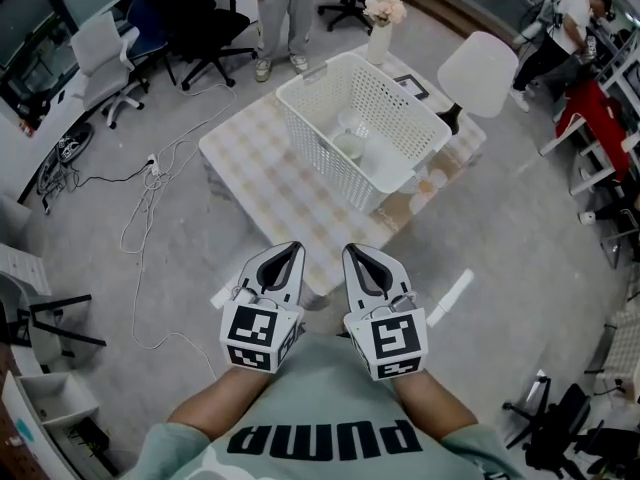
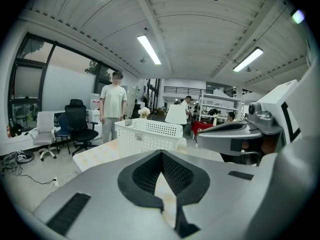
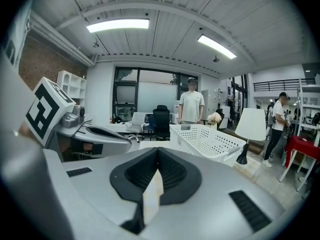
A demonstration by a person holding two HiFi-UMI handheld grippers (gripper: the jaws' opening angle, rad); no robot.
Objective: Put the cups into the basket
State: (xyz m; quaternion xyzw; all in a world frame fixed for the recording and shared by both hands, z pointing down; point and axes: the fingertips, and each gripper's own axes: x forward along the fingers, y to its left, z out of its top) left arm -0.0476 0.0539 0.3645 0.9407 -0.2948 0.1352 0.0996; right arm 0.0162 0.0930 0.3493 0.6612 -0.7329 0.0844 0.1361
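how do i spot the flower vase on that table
Find the checked-cloth table carrying a big white perforated basket. At the basket's far corner stands the vase: slim, white, topped with pale flowers, unlike the plain-shaded lamp nearby.

Left gripper (image 1: 283, 260) and right gripper (image 1: 362, 260) are sitting side by side just in front of the torso, both pointing forward and slightly down. Jaws on each are resting fully together, gripping nothing. Left forearm (image 1: 205, 408) and right forearm (image 1: 432, 396) are angling inward toward the grippers.
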